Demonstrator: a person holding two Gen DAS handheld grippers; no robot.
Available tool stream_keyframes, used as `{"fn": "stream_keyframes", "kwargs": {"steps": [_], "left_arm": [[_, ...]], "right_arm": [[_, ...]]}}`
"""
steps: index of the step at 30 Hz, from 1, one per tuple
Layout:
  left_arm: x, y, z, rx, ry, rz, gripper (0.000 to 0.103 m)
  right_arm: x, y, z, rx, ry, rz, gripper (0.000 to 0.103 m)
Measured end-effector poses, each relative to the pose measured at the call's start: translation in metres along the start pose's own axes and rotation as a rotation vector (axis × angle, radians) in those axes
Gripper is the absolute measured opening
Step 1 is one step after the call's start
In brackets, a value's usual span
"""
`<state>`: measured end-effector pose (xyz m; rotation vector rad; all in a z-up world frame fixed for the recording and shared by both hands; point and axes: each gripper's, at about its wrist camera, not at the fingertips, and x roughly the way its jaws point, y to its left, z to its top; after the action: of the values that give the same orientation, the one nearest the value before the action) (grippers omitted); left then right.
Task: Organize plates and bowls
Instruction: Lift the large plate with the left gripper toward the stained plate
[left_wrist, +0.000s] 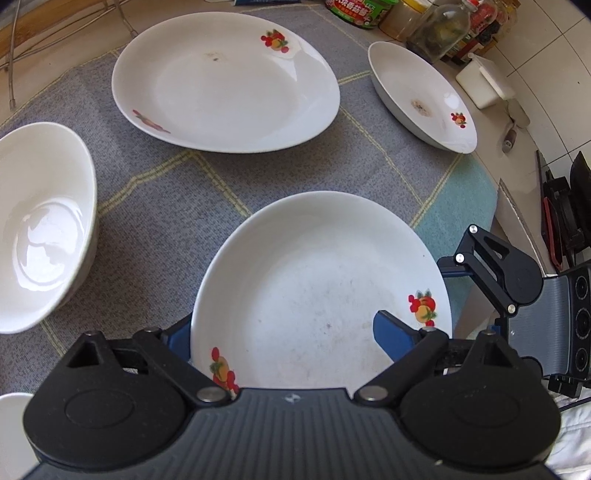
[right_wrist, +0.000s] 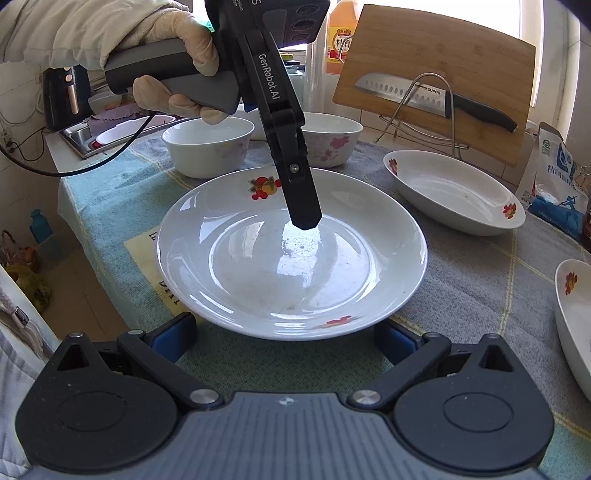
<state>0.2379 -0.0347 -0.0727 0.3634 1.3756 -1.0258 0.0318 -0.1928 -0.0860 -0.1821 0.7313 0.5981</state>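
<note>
White porcelain everywhere on the cloth-covered worktop (left_wrist: 155, 206). We hold the left tool (left_wrist: 288, 332) over the near plate (left_wrist: 317, 288), its blue fingers (left_wrist: 388, 332) spread wide; one finger sits inside the dish, the other outside the rim on the left. From this view we cannot tell whether either finger touches the porcelain. In the right wrist view the same tool (right_wrist: 304, 218) points down into the plate (right_wrist: 291, 251), tip near the centre, held by a gloved hand (right_wrist: 184, 66).

Our right tool (right_wrist: 284, 332) hangs just in front of that plate's near rim, fingers (right_wrist: 173, 336) wide apart and gripping nothing.

Beyond lie a large plate (left_wrist: 225, 85) with fruit prints and a deeper dish (left_wrist: 421, 96) near the worktop's far edge. A plain bowl (left_wrist: 40, 225) stands at left. The right view adds two flowered bowls (right_wrist: 208, 146) behind the plate, side by side, with a knife (right_wrist: 436, 99) resting on a wooden cutting board (right_wrist: 443, 51).
</note>
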Motion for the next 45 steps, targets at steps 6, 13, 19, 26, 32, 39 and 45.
{"fn": "stream_keyframes", "kwargs": {"steps": [6, 13, 19, 26, 32, 39, 45], "left_arm": [[0.001, -0.001, 0.001, 0.001, 0.011, -0.006, 0.095], [0.001, 0.002, 0.001, 0.003, 0.019, -0.021, 0.095], [0.002, 0.003, 0.002, -0.004, 0.024, -0.028, 0.095], [0.002, 0.004, 0.001, -0.018, 0.032, -0.041, 0.095], [0.001, 0.003, -0.001, -0.029, 0.032, -0.044, 0.095], [-0.001, -0.005, 0.002, -0.041, 0.023, -0.04, 0.095], [-0.006, -0.015, 0.008, -0.047, 0.007, -0.032, 0.095]], "right_arm": [[0.004, 0.003, 0.005, -0.003, 0.024, -0.01, 0.103], [0.007, 0.003, 0.011, 0.01, 0.052, -0.025, 0.103], [0.008, 0.003, 0.016, 0.012, 0.09, -0.037, 0.103], [0.008, 0.004, 0.018, 0.006, 0.118, -0.032, 0.103], [0.002, 0.001, 0.02, 0.002, 0.112, -0.003, 0.103], [-0.004, -0.003, 0.019, -0.01, 0.109, 0.009, 0.103], [-0.013, -0.012, 0.02, -0.027, 0.101, 0.014, 0.103]]}}
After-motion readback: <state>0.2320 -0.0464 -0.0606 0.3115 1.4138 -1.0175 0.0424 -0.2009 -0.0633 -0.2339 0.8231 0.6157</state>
